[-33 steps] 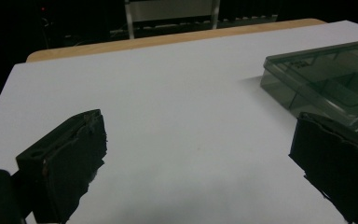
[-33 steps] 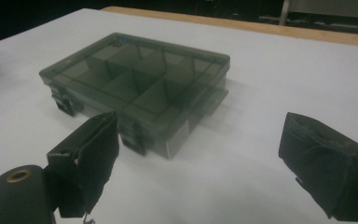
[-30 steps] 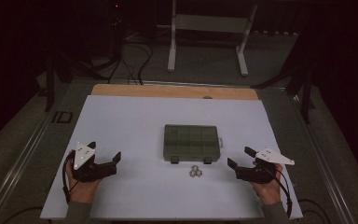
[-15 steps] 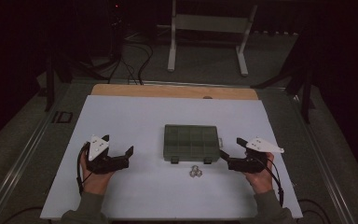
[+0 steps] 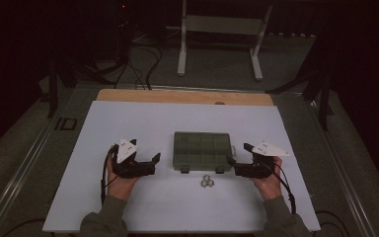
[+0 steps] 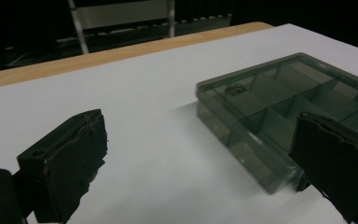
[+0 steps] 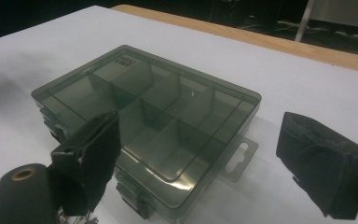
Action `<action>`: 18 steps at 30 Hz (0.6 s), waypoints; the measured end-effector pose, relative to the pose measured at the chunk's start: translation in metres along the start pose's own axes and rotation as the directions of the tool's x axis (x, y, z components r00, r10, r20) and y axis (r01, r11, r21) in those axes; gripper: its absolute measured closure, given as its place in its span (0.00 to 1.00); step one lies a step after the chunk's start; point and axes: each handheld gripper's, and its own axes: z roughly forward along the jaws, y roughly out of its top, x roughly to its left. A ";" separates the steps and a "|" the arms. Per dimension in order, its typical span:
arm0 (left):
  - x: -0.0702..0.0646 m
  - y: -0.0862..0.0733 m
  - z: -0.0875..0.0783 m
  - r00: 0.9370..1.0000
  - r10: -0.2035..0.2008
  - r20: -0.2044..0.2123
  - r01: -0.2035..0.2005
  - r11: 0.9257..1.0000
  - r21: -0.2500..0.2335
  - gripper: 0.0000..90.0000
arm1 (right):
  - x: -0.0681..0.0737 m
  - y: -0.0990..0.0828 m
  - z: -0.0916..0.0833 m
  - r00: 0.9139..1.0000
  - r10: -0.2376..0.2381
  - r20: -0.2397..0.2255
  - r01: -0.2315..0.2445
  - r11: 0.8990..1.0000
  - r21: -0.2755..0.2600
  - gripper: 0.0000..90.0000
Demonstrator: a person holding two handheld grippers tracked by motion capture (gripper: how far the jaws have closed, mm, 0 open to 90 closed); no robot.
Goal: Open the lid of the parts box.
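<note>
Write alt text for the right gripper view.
A closed, smoky-clear compartment box sits on a white table, seen from low and close. The right gripper is open, its two black jaws rising on either side of the box's near corner, where a hang tab sticks out.

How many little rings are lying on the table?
3, I think. The rings lie bunched together, touching, on the white table just in front of the green box. They look tiny, so another could be hidden among them.
</note>
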 end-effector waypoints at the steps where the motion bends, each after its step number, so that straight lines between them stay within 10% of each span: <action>1: -0.002 0.000 0.003 1.000 0.002 0.007 -0.002 1.000 0.003 0.05 | 0.000 0.000 0.001 1.000 -0.002 -0.001 0.002 1.000 0.003 0.16; 18: -0.031 -0.008 0.037 0.996 0.036 0.081 -0.042 0.996 0.079 0.07 | 0.006 -0.009 0.019 0.999 -0.030 -0.023 0.032 0.996 0.086 0.16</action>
